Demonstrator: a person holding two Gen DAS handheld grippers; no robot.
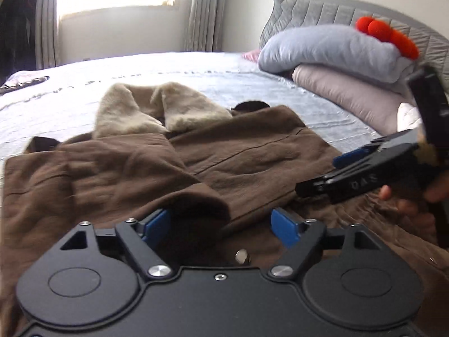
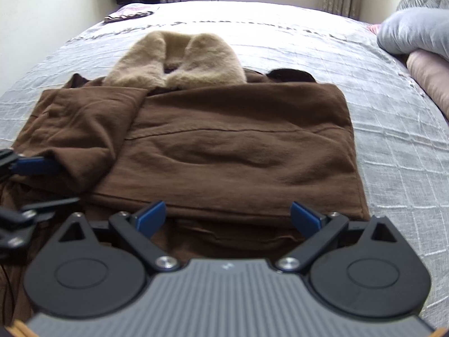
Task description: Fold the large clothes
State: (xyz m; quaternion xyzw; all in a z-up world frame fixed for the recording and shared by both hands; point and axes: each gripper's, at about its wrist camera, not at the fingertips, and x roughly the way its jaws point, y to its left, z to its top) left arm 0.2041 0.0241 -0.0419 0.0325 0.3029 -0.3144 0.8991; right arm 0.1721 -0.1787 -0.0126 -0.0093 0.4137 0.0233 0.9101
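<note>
Coat (image 2: 224, 146): brown, fur collar (image 2: 179, 59) at the far end, lying on the bed (image 2: 393, 129) just ahead of both tools.
Left tool (image 1: 221, 221): jaws wide, gripping nothing; the folded-in sleeve (image 1: 168, 179) lies just beyond its tips.
Right tool (image 2: 228, 219): spread wide, empty, over the near hem.
Risk: the loose sleeve (thick fabric) may slide back out if the hem is lifted unevenly.
</note>
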